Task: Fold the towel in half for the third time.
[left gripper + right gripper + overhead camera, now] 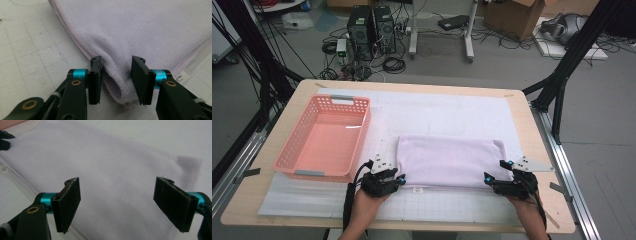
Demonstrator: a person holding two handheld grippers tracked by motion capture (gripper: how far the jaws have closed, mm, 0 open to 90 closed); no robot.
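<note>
A folded pale lilac towel [447, 160] lies flat on the white grid mat [452, 202]. My left gripper [393, 175] is at its near left corner. In the left gripper view the jaws of that gripper [116, 75] straddle the towel [140, 27] corner; cloth curls up against one pad, but I see no firm pinch. My right gripper [498, 170] is at the near right end. Its jaws [117, 205] stand wide apart just above the towel [112, 162], holding nothing.
A pink plastic basket [292, 145] with nothing inside stands at the mat's left, close to the left gripper. A small white label [181, 77] sticks out of the towel's near edge. The wooden table edge [412, 225] runs just behind the hands.
</note>
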